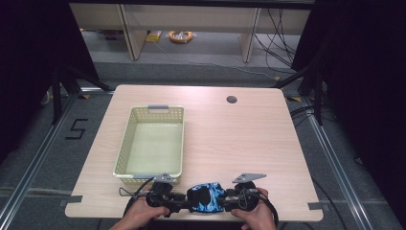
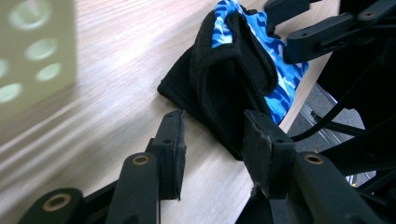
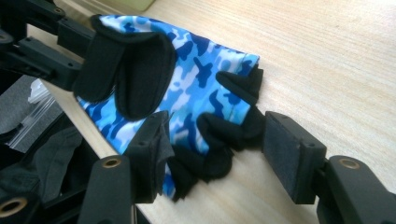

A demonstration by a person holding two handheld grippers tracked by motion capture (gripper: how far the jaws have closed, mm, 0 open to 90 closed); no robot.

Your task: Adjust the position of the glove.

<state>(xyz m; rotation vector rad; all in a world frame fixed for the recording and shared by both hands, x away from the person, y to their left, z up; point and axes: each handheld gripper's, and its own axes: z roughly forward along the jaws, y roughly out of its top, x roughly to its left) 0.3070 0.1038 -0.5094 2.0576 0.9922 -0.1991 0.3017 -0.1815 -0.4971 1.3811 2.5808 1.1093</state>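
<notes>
Two hands come in at the bottom centre of the high view, cut off by the lower edge, each holding one gripper against the near edge of the one table [image 1: 239, 139]. Left of centre on it stands one pale yellow basket [image 1: 125, 143], its near wall partly hidden behind the left gripper [image 1: 184, 200]. Between the two grippers, at the bottom centre, lies one glove [image 1: 207, 197], blue camouflage cloth with black fingers and a black cuff strap, hanging a little over the table edge. Left gripper's jaws stand open at the cuff end, its right jaw touching the black cloth. Right gripper [image 3: 212, 147] has its jaws open around the black fingers, not clamped.
</notes>
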